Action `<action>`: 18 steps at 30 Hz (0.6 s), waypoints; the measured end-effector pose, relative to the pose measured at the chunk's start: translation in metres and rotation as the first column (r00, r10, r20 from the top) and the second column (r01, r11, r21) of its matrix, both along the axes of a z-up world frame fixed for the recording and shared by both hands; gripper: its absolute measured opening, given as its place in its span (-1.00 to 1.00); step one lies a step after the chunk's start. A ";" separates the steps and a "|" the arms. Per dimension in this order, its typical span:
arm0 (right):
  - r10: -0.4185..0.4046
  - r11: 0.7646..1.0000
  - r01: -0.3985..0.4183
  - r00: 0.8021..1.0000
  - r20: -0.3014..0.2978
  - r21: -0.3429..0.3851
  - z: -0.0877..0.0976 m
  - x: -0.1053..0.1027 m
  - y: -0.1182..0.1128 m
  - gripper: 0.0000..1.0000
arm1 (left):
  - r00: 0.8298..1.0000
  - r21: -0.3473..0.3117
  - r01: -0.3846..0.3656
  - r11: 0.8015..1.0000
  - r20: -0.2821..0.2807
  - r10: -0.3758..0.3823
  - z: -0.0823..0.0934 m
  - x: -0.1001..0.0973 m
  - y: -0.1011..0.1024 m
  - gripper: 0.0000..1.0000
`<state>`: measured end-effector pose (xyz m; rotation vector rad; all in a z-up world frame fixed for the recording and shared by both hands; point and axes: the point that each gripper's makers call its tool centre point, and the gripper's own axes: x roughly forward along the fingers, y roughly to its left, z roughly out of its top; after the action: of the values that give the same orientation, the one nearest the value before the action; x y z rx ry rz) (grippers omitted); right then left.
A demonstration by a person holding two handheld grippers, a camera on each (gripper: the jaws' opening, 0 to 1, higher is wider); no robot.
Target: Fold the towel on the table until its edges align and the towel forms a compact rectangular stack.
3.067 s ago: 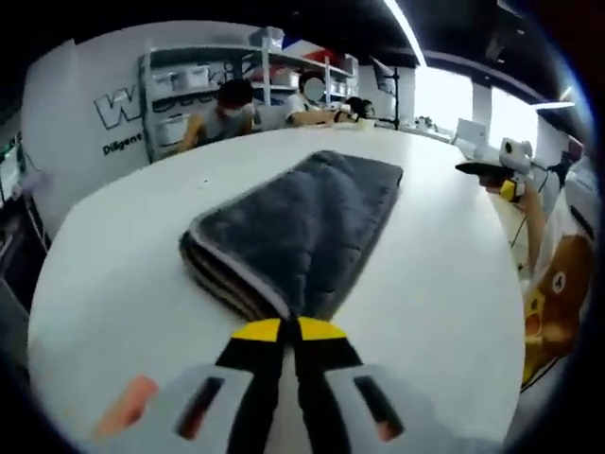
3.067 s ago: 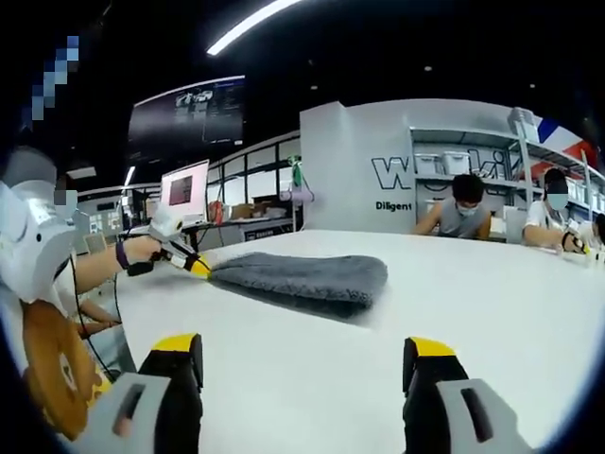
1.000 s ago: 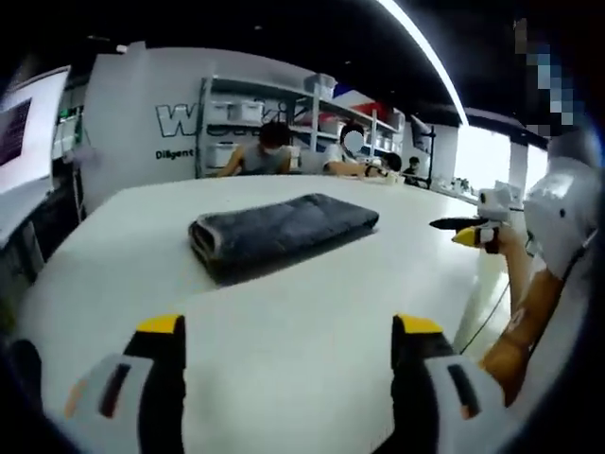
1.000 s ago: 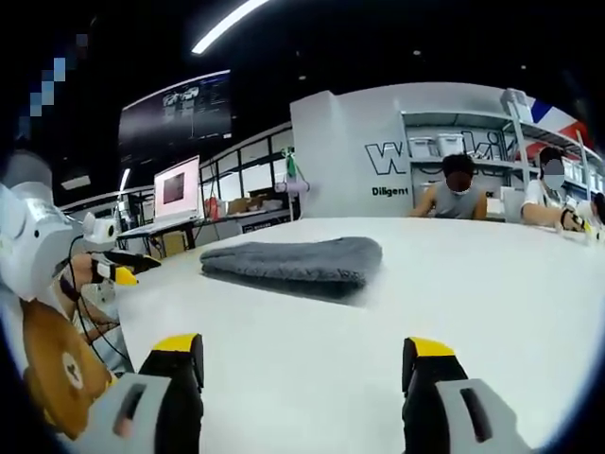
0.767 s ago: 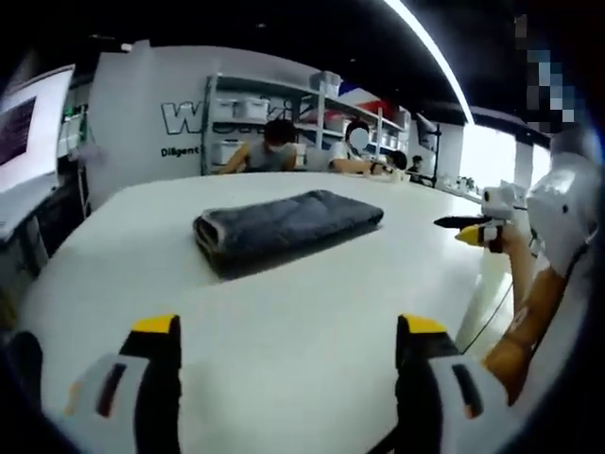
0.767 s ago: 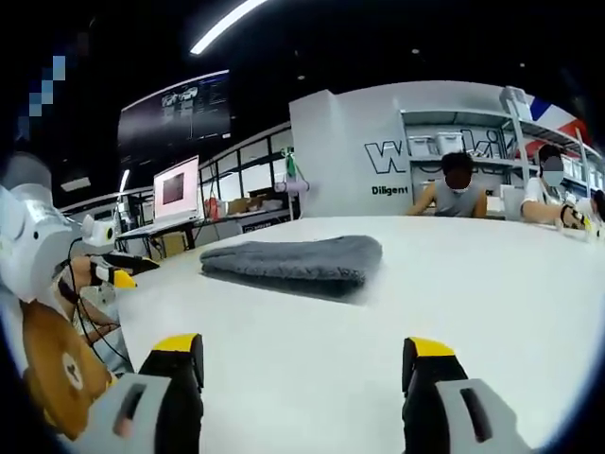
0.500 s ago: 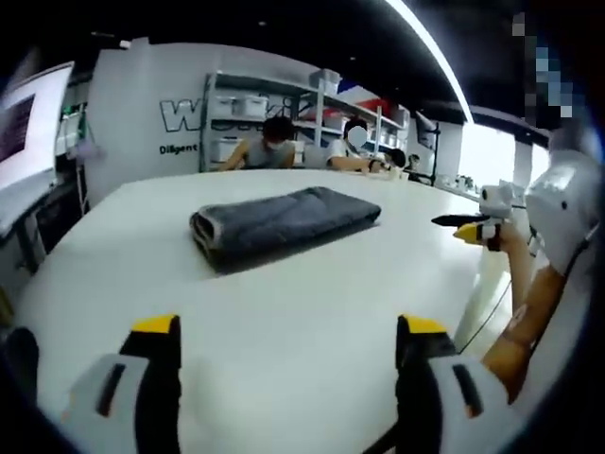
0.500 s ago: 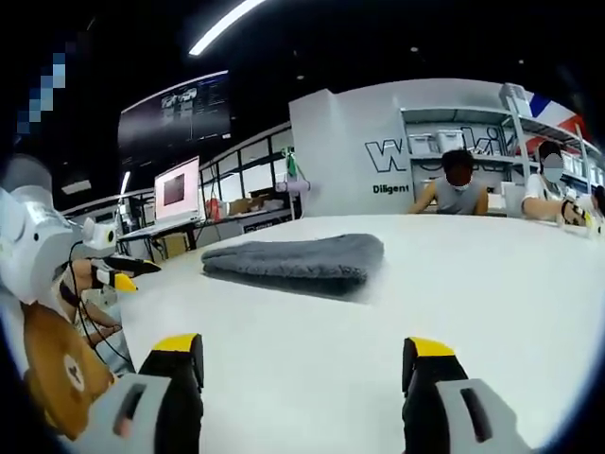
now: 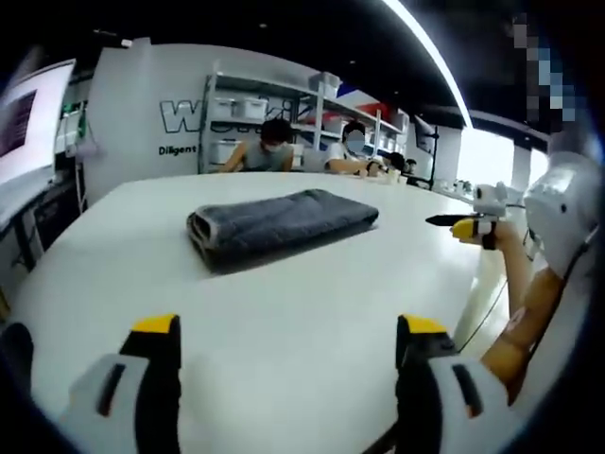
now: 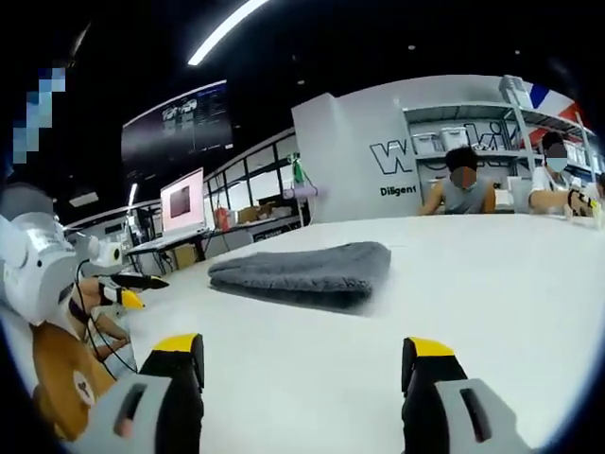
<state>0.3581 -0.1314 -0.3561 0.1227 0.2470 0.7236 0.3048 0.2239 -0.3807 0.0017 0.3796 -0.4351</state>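
Observation:
The dark grey towel [image 9: 279,222] lies folded into a compact rectangular stack on the white table [image 9: 284,322], its layered short end turned toward the left gripper view. In the right gripper view the same towel [image 10: 304,270] rests flat ahead. My left gripper [image 9: 288,326] stands open well back from the towel, nothing between its yellow-tipped jaws. My right gripper [image 10: 307,348] is also open and empty, held back over the table. The right gripper [image 9: 463,225] appears at the right of the left gripper view, the left gripper [image 10: 128,284] at the left of the right gripper view.
People sit at the far side of the table [image 10: 529,222] before a white wall with shelving [image 9: 236,113]. A monitor [image 10: 184,203] stands on a desk at the left. The person's sleeve [image 9: 562,218] is near the table's right edge.
Three seconds ago my left gripper was shut on the towel's near corner; it has since let go, opened and drawn back. Over the last second both views only drift slightly; the towel stays put.

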 end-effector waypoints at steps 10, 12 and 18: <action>-0.007 0.963 0.021 0.999 -0.052 0.270 0.041 0.045 0.002 0.72 | 1.000 -0.009 0.012 1.000 0.005 -0.012 -0.001 -0.002 -0.002 0.99; 0.011 0.951 0.010 0.998 -0.064 0.308 0.045 0.052 0.003 0.71 | 1.000 -0.010 0.017 1.000 0.008 -0.017 -0.001 -0.003 -0.003 0.99; 0.073 0.922 0.015 0.975 -0.211 0.388 0.034 0.094 0.013 0.66 | 1.000 -0.018 0.017 1.000 0.010 -0.017 -0.002 -0.003 -0.003 0.99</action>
<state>0.4525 -0.1186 -0.3219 0.5825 0.3168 0.7831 0.3017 0.2213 -0.3826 -0.0108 0.3656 -0.4553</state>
